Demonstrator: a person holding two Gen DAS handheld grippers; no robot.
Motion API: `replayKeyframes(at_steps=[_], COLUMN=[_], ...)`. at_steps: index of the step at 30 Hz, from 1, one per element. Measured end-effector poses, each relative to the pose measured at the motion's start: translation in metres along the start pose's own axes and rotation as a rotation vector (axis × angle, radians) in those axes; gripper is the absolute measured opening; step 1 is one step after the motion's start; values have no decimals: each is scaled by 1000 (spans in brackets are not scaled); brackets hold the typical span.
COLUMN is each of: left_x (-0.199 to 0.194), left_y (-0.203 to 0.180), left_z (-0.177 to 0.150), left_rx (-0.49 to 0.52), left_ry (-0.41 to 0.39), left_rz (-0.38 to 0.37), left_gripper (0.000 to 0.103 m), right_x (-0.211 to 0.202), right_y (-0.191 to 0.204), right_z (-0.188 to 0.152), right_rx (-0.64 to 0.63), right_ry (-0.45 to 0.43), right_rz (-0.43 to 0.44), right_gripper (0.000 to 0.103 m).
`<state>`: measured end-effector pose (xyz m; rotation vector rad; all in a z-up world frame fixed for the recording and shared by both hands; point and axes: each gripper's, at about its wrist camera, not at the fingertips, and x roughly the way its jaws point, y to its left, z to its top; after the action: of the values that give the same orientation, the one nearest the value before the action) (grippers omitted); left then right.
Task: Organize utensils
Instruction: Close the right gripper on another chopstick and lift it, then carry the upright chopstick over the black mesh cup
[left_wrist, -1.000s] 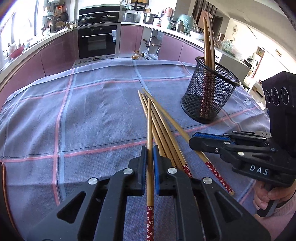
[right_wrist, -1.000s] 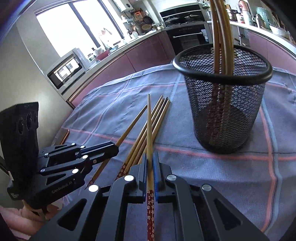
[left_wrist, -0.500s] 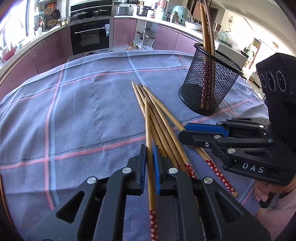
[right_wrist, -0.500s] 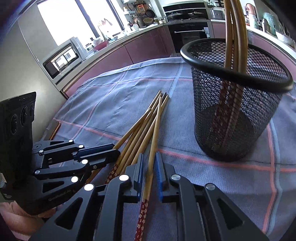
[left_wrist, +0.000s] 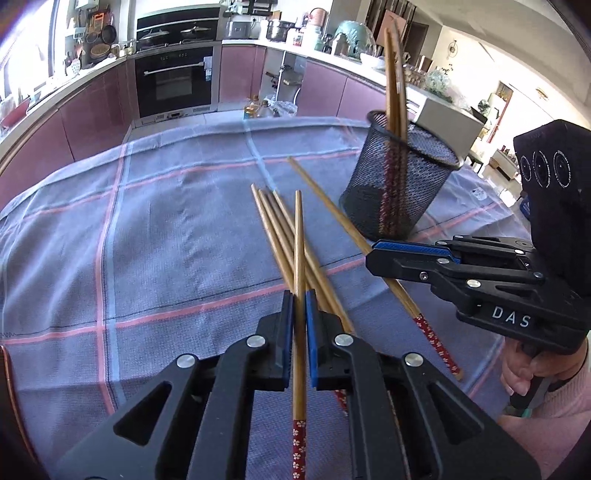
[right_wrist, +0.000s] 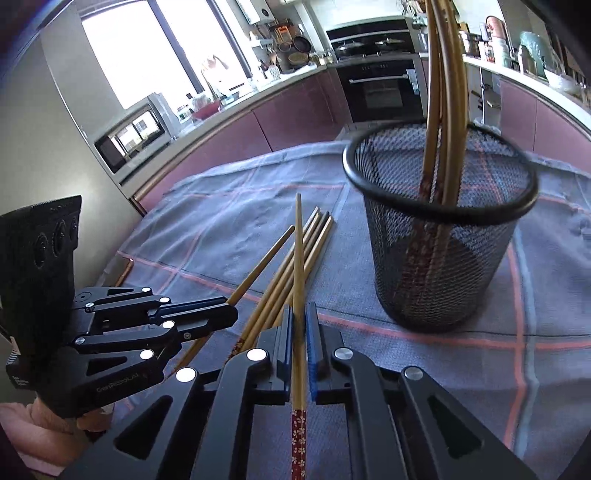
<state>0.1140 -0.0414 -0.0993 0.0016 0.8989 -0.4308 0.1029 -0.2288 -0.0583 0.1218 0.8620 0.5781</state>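
Gripper (left_wrist: 299, 302) gripping chopstick (left_wrist: 300, 236), mesh holder (left_wrist: 399, 192) nearby

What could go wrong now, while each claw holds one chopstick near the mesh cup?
1. Both claws, the left claw and the right claw, grip a chopstick near its patterned end, so the long front part may swing and miss the mesh cup.
2. The cup looks light and already holds chopsticks leaning to one side; a push on its rim could tip it.
3. The loose chopsticks on the cloth could be knocked.
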Motion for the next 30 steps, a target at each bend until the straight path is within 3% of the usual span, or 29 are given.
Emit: replayKeyframes(at_steps=[18,30], left_x=[-86,-105], left_y=[-22,-29], left_z=[32,59], left_rx=[46,52], left_ry=[-195,-289], left_rz=[-181,-200], left_gripper=[7,7], right_x=[-85,-110], right_y=[-3,-10], right_z=[16,38], right_rx=[-33,-59], right_ry=[-211,-291], right_rz=[3,-10], right_gripper=[6,6])
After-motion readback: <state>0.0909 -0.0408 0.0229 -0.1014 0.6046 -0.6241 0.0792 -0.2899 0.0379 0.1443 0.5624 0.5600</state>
